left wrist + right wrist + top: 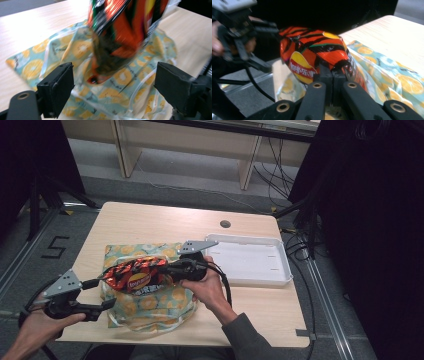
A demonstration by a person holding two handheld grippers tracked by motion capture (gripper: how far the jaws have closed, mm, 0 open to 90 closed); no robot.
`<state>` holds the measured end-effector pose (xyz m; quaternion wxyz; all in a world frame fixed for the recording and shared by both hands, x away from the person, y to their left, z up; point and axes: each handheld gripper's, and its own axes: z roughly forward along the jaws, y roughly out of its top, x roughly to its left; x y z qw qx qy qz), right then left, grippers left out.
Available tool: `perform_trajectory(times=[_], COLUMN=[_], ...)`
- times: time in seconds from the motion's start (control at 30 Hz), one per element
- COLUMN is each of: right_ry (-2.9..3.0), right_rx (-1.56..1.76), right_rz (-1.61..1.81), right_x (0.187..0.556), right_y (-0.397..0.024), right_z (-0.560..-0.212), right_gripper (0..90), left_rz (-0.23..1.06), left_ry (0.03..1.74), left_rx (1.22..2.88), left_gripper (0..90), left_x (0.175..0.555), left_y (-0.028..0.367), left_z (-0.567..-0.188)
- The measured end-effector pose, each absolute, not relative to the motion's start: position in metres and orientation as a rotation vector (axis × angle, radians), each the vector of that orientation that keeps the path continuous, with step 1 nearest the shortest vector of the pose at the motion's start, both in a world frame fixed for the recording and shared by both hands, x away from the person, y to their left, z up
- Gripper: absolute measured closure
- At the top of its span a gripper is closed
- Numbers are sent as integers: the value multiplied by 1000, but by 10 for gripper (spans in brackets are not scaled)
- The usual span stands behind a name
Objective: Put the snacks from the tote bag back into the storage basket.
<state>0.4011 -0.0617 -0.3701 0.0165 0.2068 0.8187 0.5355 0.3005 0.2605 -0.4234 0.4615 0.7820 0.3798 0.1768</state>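
High view: crinkled orange-black chip bag (134, 275) pinched in right gripper (167, 269) jaws, left gripper (97, 293) jaws wide, empty.

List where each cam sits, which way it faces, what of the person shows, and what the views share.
High view: above the person's side, looking forward and down at the table; both forearms and hands show.
Left gripper view: rides the left gripper, looking between open jaws.
Right gripper view: rides the right gripper, shut on the chip bag; the other hand shows.
Shared: chip bag, orange-print bag.
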Motion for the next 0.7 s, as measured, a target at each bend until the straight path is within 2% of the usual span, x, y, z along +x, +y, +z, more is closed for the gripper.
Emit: perform_trajectory(times=[0.2, 0.7], right_ry=[2571, 2532], right_rx=[658, 637], right_rz=[1704, 1830], right_x=[399, 389], right_y=[-60, -78], right_z=[-357, -304], right_gripper=[900, 900], left_rz=[433, 456], left_ry=[1004, 1025], left_rx=[1926, 1994], left_gripper=[152, 154], left_x=[298, 300], left_y=[263, 266], left_z=[-441, -453])
